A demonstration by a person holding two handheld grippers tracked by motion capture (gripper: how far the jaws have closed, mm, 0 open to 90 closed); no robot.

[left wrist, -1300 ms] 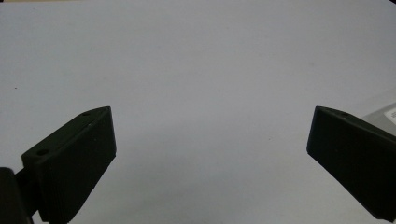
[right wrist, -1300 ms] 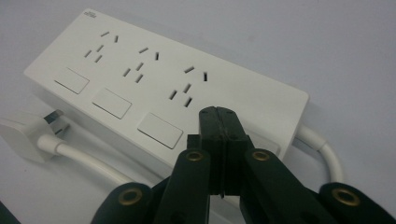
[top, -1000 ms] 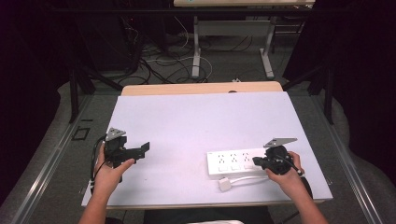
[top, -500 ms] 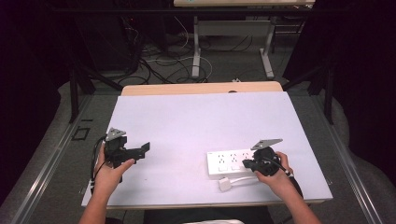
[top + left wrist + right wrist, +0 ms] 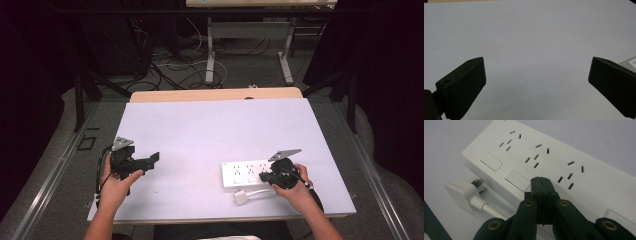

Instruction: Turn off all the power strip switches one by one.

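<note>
White plastic marks the power strip (image 5: 247,174), which lies flat on the pale table (image 5: 215,130) directly under the right tongs (image 5: 264,176). In the right gripper view those tongs (image 5: 541,185) are clenched, the two black jaws pressed flat against each other with nothing between them, and their joined tip sits over the strip's top face (image 5: 554,160), at the corner of the middle one of its rectangular switches (image 5: 517,180). Whether the tip actually presses on the switch or hovers just above it cannot be told. Beyond the tip run three sets of socket slots; a second switch (image 5: 491,162) lies further along the strip from the tip.

The strip's own white plug (image 5: 464,193) lies on the table just beside the strip's near edge, prongs pointing at the strip's side, with its white cord (image 5: 492,210) trailing back beneath the tongs. From the high view the plug (image 5: 241,196) lies close to the right hand (image 5: 295,190).

The left tongs (image 5: 150,162) are well apart from the strip, held in the left hand (image 5: 116,182) above bare table. In the left gripper view they (image 5: 536,82) are released, jaws spread wide with only the table surface between them; a grey-white corner of the strip (image 5: 630,62) peeks out behind one jaw.
</note>
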